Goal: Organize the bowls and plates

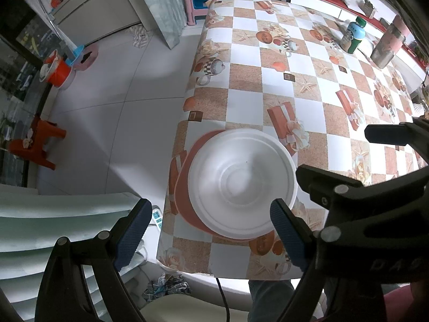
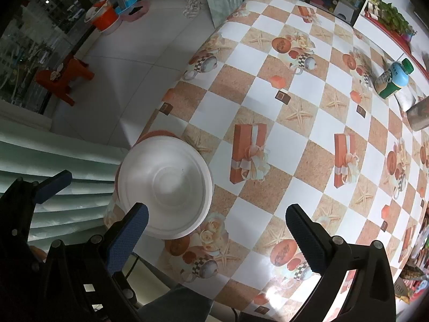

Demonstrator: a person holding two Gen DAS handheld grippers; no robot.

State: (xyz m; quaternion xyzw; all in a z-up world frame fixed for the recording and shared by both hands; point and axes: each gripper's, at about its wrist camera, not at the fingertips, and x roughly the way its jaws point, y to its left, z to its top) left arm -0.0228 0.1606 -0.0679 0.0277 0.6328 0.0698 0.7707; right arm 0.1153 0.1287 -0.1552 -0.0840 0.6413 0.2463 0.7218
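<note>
A white bowl [image 1: 241, 185] sits on an orange plate [image 1: 185, 185] near the table's front left corner. The bowl shows in the right wrist view [image 2: 166, 187] too, with the orange plate [image 2: 158, 133] peeking out behind it. My left gripper [image 1: 211, 230] is open and empty, hovering just above the near rim of the bowl. My right gripper [image 2: 217, 238] is open and empty, above the table to the right of the bowl. The right gripper's black fingers [image 1: 332, 177] show at the right of the left wrist view.
The table [image 1: 316, 86] has a checkered cloth with gift-box prints. A green-capped bottle [image 1: 354, 36] and a metal cup [image 1: 388, 45] stand at the far right. A pale green chair back [image 1: 53, 228] is at the left. Orange stool [image 1: 37, 142] and buckets stand on the floor.
</note>
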